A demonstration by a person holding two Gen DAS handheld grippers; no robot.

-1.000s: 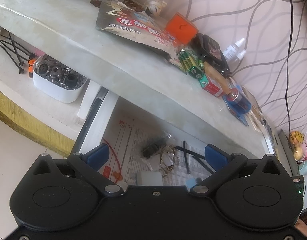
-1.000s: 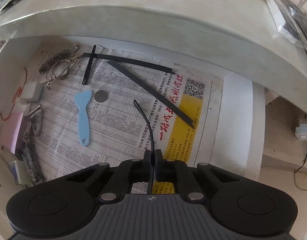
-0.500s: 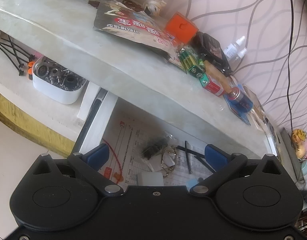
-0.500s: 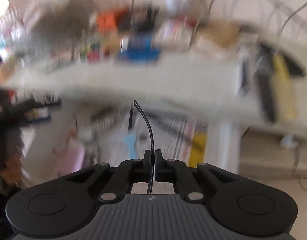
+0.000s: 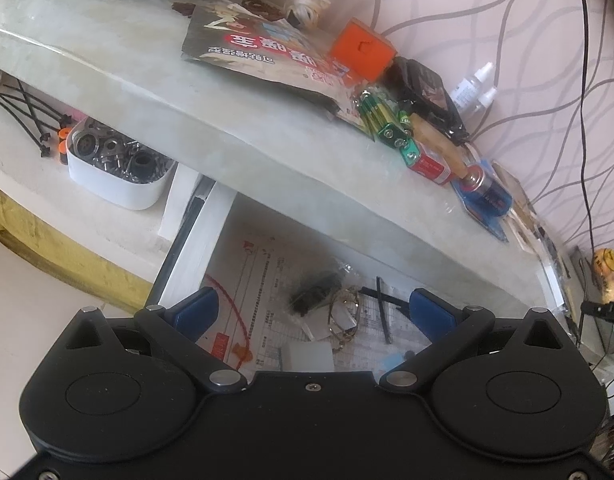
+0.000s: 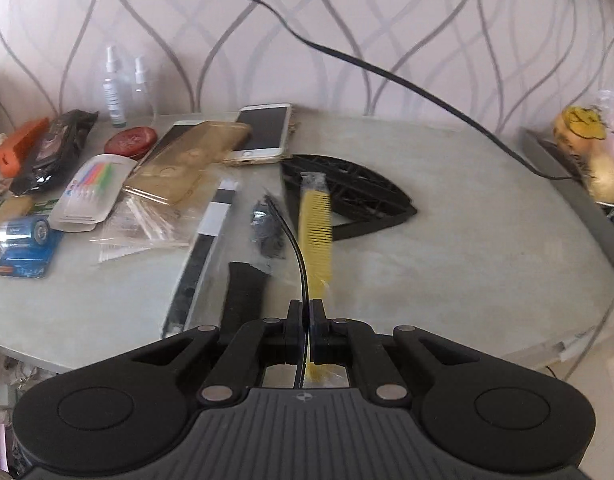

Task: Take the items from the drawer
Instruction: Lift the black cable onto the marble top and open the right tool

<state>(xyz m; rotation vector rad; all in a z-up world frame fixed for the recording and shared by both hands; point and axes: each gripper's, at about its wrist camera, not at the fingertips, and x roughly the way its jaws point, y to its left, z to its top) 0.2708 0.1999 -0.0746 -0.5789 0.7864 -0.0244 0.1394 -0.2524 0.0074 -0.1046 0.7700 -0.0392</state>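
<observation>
1. The right gripper (image 6: pixel 306 307) had its jaws pressed together on a thin black cable tie (image 6: pixel 294 242), which curved up and to the left out of the pinch.
2. That gripper hung above the grey surface (image 6: pixel 447 248), with the tie's free end over a clear bag of small black parts (image 6: pixel 267 232).
3. Just right of the tie lay a yellow comb (image 6: pixel 317 224) in a clear sleeve, its far end resting on a black lattice bracket (image 6: pixel 359 192).
4. Further back on the surface sat a white phone (image 6: pixel 265 132), an amber phone case (image 6: pixel 187 160), 2 small spray bottles (image 6: pixel 115 88) by the wall and a blue battery pack (image 6: pixel 27 244) at the left.
5. The left gripper (image 5: pixel 311 308) hovered over the open drawer (image 5: pixel 203 240) with its blue-padded jaws spread wide and nothing between them.
6. The drawer was lined with printed paper (image 5: pixel 267 280); on it lay a dark bagged item (image 5: pixel 315 290), a ring of keys (image 5: pixel 345 312), a white block (image 5: pixel 307 356) and loose black cable ties (image 5: pixel 383 308).
7. Left of the drawer, on a lower shelf, stood a white tub of metal hardware (image 5: pixel 115 168) with more ties (image 5: pixel 27 116) beside it.
8. Above the drawer the surface carried a printed packet (image 5: pixel 263 60), an orange box (image 5: pixel 363 48) and green batteries (image 5: pixel 381 116).
</observation>
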